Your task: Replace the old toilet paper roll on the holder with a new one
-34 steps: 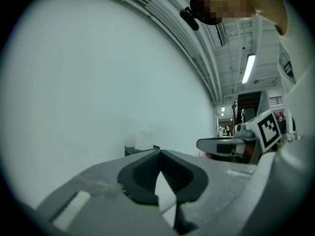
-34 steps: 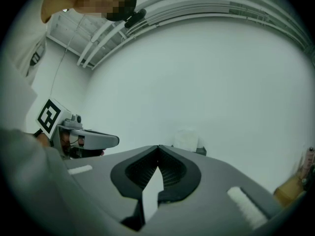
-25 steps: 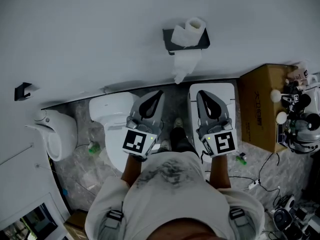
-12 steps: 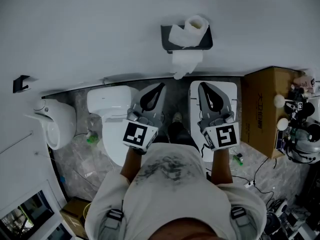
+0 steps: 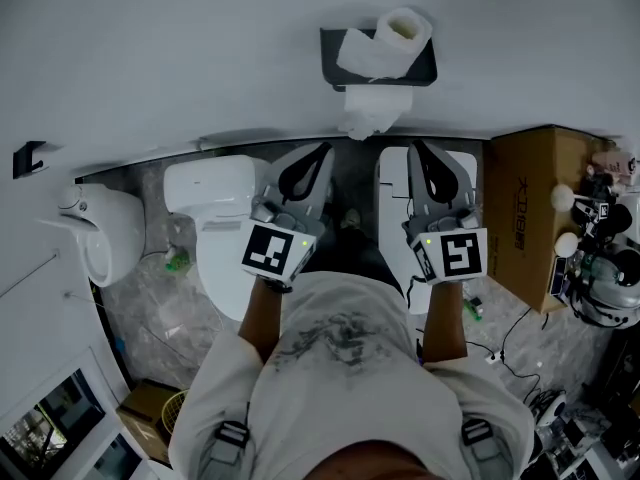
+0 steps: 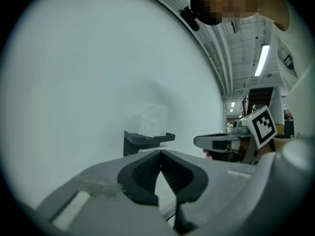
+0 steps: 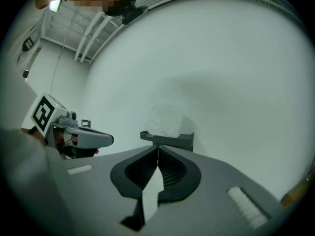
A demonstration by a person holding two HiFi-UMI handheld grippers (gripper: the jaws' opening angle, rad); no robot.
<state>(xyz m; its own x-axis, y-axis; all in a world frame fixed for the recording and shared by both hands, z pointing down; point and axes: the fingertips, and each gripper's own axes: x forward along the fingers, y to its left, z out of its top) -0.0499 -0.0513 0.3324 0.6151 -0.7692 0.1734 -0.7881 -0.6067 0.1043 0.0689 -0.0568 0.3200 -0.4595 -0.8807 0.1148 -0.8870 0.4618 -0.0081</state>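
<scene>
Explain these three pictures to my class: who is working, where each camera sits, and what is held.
No robot here: a person wears a head camera and holds a two-jaw gripper in each hand. The head view looks down on the left gripper and right gripper. The other two views ride on the grippers, looking along their jaws. Both are shut and empty. On the wall ahead is a dark holder with a toilet paper roll on top. A toilet and a cardboard box stand below.
</scene>
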